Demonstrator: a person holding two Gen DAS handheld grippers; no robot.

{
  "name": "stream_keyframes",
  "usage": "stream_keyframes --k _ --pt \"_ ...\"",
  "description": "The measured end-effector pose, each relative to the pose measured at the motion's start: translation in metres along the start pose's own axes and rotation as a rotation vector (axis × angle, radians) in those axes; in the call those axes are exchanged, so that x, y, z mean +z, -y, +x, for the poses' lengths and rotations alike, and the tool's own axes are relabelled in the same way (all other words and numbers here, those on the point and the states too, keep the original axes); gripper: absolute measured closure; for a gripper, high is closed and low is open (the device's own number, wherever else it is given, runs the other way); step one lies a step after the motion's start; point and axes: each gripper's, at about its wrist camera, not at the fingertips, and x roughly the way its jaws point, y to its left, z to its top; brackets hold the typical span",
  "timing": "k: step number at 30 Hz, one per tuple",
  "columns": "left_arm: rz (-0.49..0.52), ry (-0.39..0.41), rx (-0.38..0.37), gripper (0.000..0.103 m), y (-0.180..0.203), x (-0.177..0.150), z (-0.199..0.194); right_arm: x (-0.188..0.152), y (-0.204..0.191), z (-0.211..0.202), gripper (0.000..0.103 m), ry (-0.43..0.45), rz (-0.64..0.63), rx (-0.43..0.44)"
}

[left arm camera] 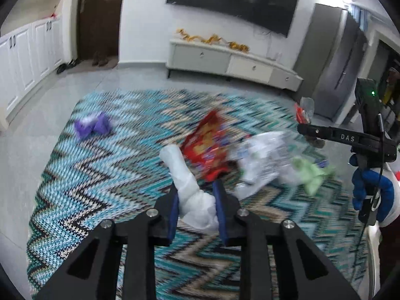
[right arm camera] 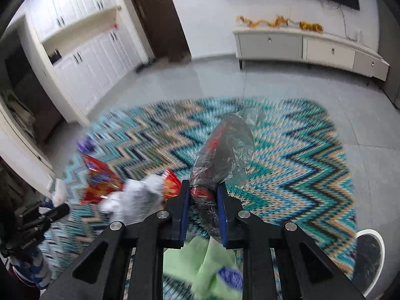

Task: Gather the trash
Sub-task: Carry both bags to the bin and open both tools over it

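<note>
- Trash is already clamped in both tools: the left gripper (left arm camera: 197, 197) is closed narrow on a white crumpled wad (left arm camera: 186, 180), and the right gripper (right arm camera: 202, 195) is closed narrow on a clear plastic wrapper (right arm camera: 222, 155) with red print inside.
- Loose litter waits on the zigzag rug (left arm camera: 112, 165): a red snack bag (left arm camera: 208, 145), a white plastic bag (left arm camera: 260, 160), a green wrapper (left arm camera: 312, 172) and, well apart to the left, a purple wrapper (left arm camera: 91, 126).
- No bin is clearly identifiable in either view, so I cannot tell where the held pieces should go.
- Risk, left side: the wad sticks far out past the fingertips. A quick swing could, I judge, work it loose, since soft paper gives under the pads.
- Risk, right side: slick film may slide between the blue pads (right arm camera: 183, 210), especially as most of the wrapper hangs beyond them and can catch air or snag.
- Risk, both: both views are motion-blurred, suggesting fast travel. Speed raises the chance of a drop and of brushing the red snack bag, which lies just beyond the left tips.
- Further risk: with both claws full, reaching for more litter would mean letting go of something first.
</note>
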Motion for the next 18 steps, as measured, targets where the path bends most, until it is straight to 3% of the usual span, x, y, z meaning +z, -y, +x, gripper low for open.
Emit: stream_keyframes --k 5,9,14,18 --pt "0.091 0.027 -0.075 0.079 0.059 0.013 -0.019 -0.015 0.023 -0.072 0.083 0.084 0.02 -0.007" --pt "0.162 -0.001 -0.16 0.079 0.119 0.018 -0.01 -0.046 0.071 -0.118 0.083 0.097 0.086 -0.101" --pt "0.25 -0.069 -0.273 0.079 0.216 0.024 0.027 -0.094 0.167 -0.158 0.082 0.066 0.249 -0.263" --pt "0.304 -0.137 -0.334 0.079 0.297 0.029 0.072 -0.125 0.228 -0.164 0.08 0.032 0.379 -0.323"
